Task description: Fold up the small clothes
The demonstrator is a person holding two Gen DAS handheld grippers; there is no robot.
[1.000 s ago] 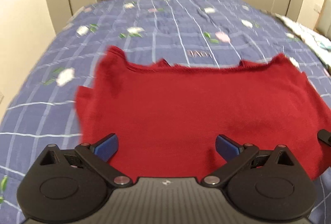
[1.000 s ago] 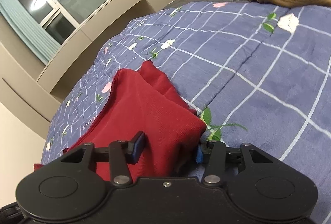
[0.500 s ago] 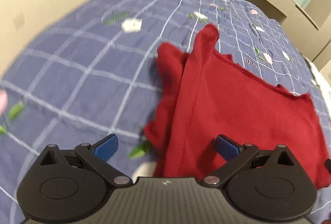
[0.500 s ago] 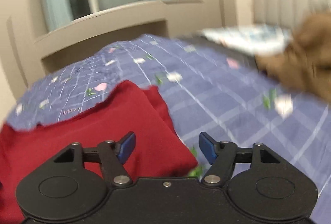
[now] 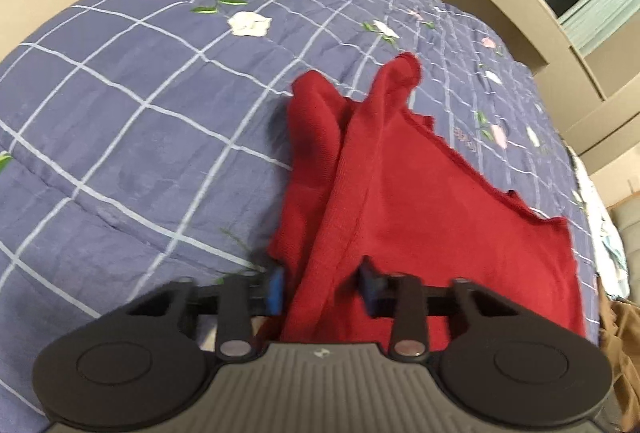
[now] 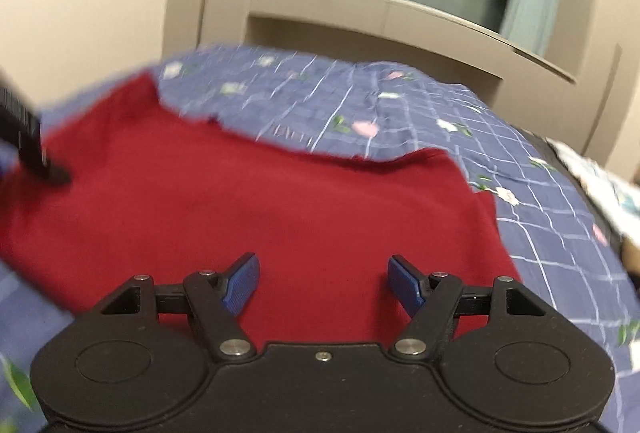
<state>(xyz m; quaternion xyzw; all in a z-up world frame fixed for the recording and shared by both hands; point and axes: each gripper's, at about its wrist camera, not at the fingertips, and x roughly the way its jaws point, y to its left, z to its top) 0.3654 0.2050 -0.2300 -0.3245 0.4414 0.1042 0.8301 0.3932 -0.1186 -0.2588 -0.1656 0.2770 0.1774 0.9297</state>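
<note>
A small red garment (image 5: 420, 201) lies spread on a blue checked quilt (image 5: 132, 105). In the left wrist view my left gripper (image 5: 322, 283) is shut on the garment's near left edge, with the cloth bunched between the blue pads and a folded strip running away from them. In the right wrist view my right gripper (image 6: 322, 283) is open and empty, hovering over the near edge of the red garment (image 6: 248, 201). The left gripper's body (image 6: 28, 137) shows at the far left of that view.
The quilt (image 6: 420, 113) covers a bed that ends at a beige headboard shelf (image 6: 400, 17) under a window. A brown garment (image 5: 620, 345) lies at the right edge of the left wrist view. A pale cloth (image 6: 600, 173) lies at the bed's right side.
My left gripper has closed on the garment's left edge. My right gripper has let go of the right side, opened wider and swung round to face the middle of the garment.
</note>
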